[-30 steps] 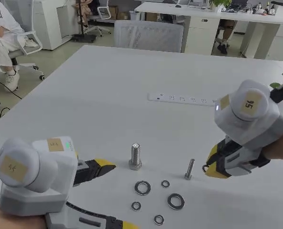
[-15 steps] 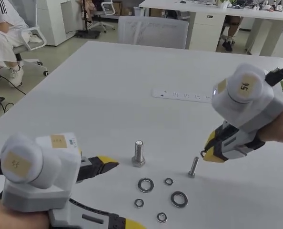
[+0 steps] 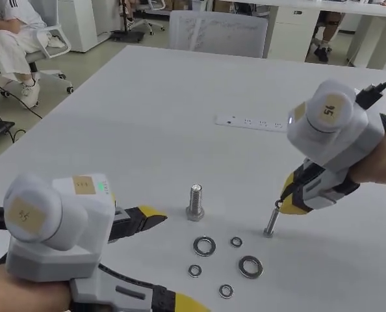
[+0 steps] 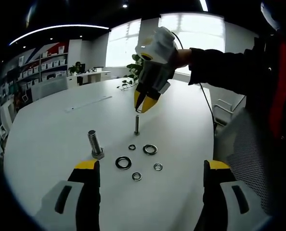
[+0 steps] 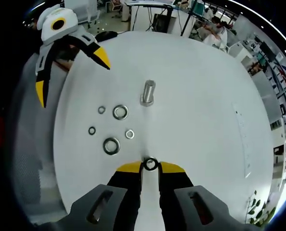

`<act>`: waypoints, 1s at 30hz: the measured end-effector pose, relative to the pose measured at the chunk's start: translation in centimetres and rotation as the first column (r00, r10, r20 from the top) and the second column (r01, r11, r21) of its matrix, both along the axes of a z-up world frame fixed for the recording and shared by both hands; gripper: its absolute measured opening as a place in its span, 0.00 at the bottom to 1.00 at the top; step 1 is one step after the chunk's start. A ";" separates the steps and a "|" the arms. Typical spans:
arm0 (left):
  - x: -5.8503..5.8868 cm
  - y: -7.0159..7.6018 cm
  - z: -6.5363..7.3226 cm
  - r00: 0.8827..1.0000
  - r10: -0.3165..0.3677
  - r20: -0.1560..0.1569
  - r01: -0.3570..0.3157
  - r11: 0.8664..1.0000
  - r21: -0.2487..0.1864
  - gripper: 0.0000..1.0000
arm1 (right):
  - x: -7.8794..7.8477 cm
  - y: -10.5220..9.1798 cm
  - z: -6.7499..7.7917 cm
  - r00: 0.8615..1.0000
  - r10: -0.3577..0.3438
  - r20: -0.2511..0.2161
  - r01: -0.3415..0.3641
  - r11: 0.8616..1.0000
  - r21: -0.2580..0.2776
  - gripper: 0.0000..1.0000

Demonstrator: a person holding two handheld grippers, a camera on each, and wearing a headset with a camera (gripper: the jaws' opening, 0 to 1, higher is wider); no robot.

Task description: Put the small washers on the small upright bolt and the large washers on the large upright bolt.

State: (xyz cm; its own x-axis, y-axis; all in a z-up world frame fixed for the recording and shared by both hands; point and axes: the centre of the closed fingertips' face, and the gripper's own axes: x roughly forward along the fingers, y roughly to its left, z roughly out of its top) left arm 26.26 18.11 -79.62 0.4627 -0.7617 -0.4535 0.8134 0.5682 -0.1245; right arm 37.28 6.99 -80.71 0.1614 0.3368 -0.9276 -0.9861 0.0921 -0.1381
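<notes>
Bolts and washers: sitting together on the near part of the white table (image 3: 147, 117), between the two grippers.
White table: carrying a white power strip (image 3: 251, 123) well beyond the hardware.
Left gripper (image 4: 151, 166): hovering low at the near left, its yellow-tipped jaws standing spread wide and gripping nothing.
Right gripper (image 3: 281, 207): pointing down from the right, its jaws pressing almost together and pinching the held small washer (image 5: 150, 164) at the tips.
Large upright bolt (image 3: 195, 203): standing on its head, left of the small one.
Small upright bolt (image 3: 271, 222): standing on its head just under the right gripper's tips; I cannot tell whether the held washer is touching its top.
Large washers: lying flat, the left large washer (image 3: 204, 246) just in front of the large bolt and the right large washer (image 3: 250, 266) in front of the small bolt.
Small washers: three lying loose, the middle small washer (image 3: 236, 242) between the two large ones, the near-left small washer (image 3: 194, 270) and the nearest small washer (image 3: 226, 290) closer to the person.
</notes>
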 end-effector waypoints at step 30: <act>-0.1 0.1 -0.3 1.000 0.000 -0.011 0.000 1.000 0.000 0.88 | 0.0 0.4 -1.7 0.999 0.017 -0.036 -0.018 1.000 -0.021 0.14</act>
